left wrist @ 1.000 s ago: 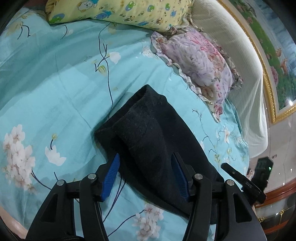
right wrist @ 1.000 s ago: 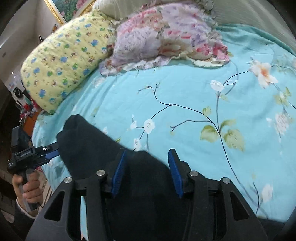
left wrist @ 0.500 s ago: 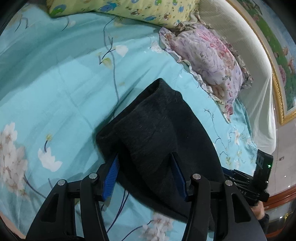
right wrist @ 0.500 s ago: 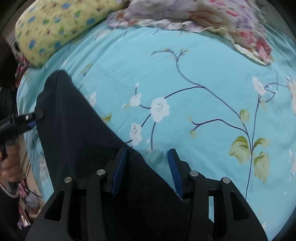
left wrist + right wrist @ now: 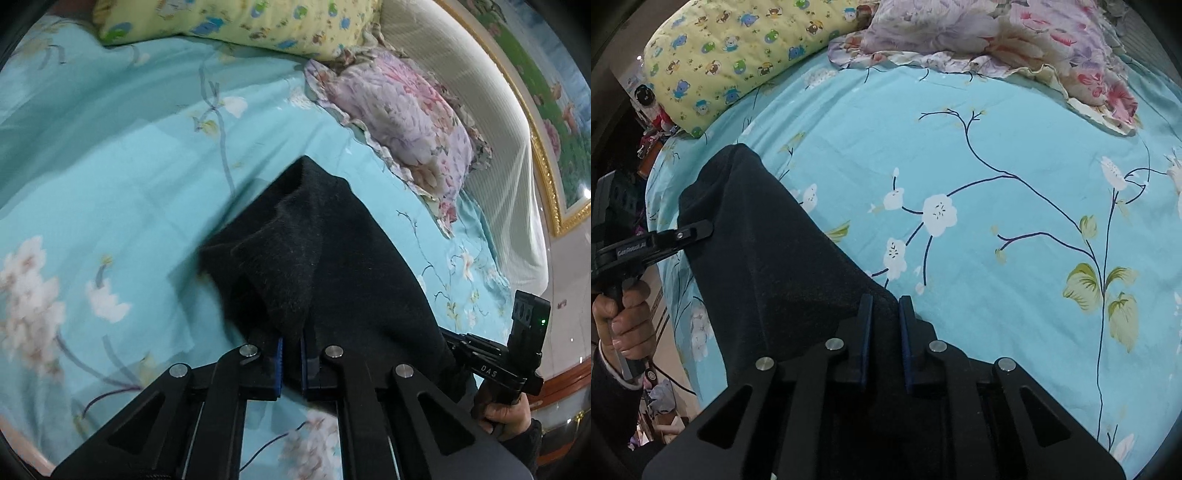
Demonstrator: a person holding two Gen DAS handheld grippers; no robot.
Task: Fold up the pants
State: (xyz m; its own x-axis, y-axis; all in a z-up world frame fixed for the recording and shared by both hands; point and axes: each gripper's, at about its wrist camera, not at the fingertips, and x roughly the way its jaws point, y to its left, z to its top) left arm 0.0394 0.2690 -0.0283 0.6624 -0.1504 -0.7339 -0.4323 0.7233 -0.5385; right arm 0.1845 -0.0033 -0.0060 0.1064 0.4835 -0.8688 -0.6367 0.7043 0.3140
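Note:
Dark, fuzzy pants (image 5: 332, 258) lie folded lengthwise on the teal flowered bedsheet (image 5: 110, 166). My left gripper (image 5: 290, 350) is shut, its blue pads pinching a raised fold at the pants' near edge. In the right wrist view the pants (image 5: 768, 258) run from the lower middle up to the left. My right gripper (image 5: 885, 308) is closing its jaws, with a corner of the dark cloth between the pads. The left gripper (image 5: 701, 229) also shows there at the far edge of the pants, held by a person's hand (image 5: 626, 325).
A yellow cartoon-print pillow (image 5: 240, 22) and a pink floral pillow (image 5: 399, 110) lie at the head of the bed, against a pale padded headboard (image 5: 491, 110). The bed's edge and some floor clutter (image 5: 653, 133) are at the left in the right wrist view.
Both pairs of jaws have come together from wide open onto the pants' cloth. The right gripper has dropped closer to the bed and rolled; the cloth at the left gripper has bunched up.

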